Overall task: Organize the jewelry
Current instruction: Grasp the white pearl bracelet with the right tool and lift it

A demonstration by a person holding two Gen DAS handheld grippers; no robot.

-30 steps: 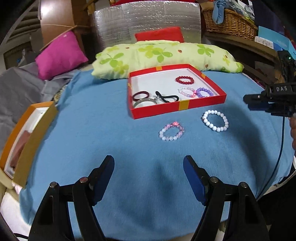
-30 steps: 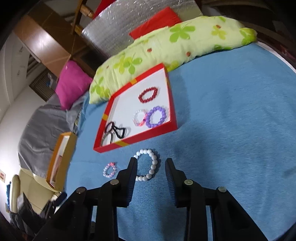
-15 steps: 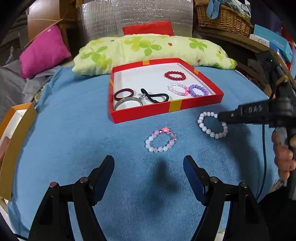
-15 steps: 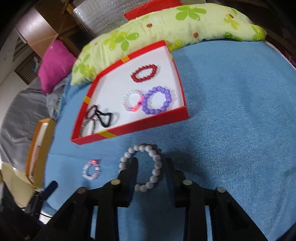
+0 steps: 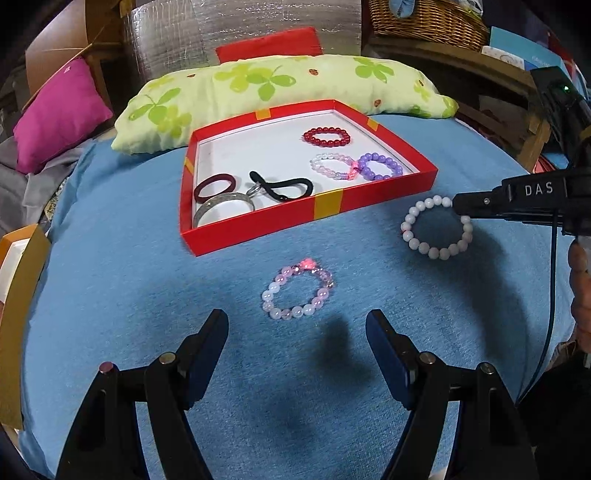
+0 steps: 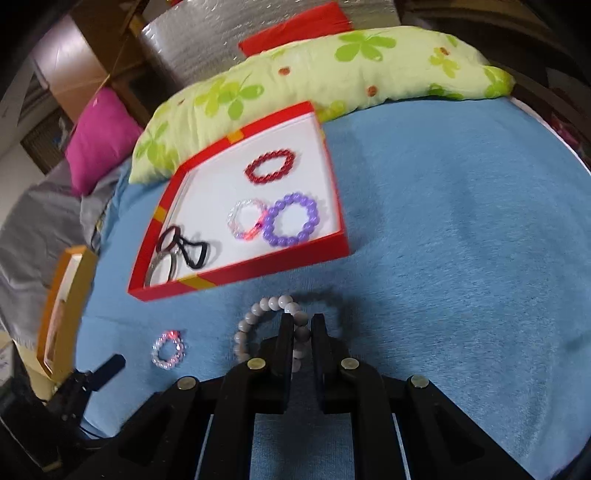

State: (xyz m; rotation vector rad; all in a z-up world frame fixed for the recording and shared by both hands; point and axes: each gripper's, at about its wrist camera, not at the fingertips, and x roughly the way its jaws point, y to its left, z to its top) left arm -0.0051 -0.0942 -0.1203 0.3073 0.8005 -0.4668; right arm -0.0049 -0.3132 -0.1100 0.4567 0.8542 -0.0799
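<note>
A white bead bracelet (image 5: pixel 410 221) (image 6: pixel 255 310) lies on the blue cloth in front of the red box (image 5: pixel 314 210) (image 6: pixel 258 269). My right gripper (image 6: pixel 301 321) (image 5: pixel 458 203) is shut on that bracelet's right side, with beads pinched between the pads. A pink and clear bead bracelet (image 5: pixel 273 295) (image 6: pixel 159 356) lies nearer, just ahead of my left gripper (image 5: pixel 295 325), which hangs open and apart from it. Inside the box lie a red bracelet (image 5: pixel 327 136), a purple bracelet (image 5: pixel 380 166), a clear pink bracelet, dark hair ties and a silver bangle.
A green flowered pillow (image 5: pixel 277 85) lies behind the box, a magenta cushion (image 5: pixel 55 114) at the far left. An orange box (image 5: pixel 22 295) stands off the cloth's left edge. A wicker basket (image 5: pixel 424 18) sits at the back right. A person's hand (image 5: pixel 580 280) holds the right gripper.
The right gripper came down over the white bracelet and its jaws closed on the right side of it. The left gripper moved nearer the pink bracelet and stayed open.
</note>
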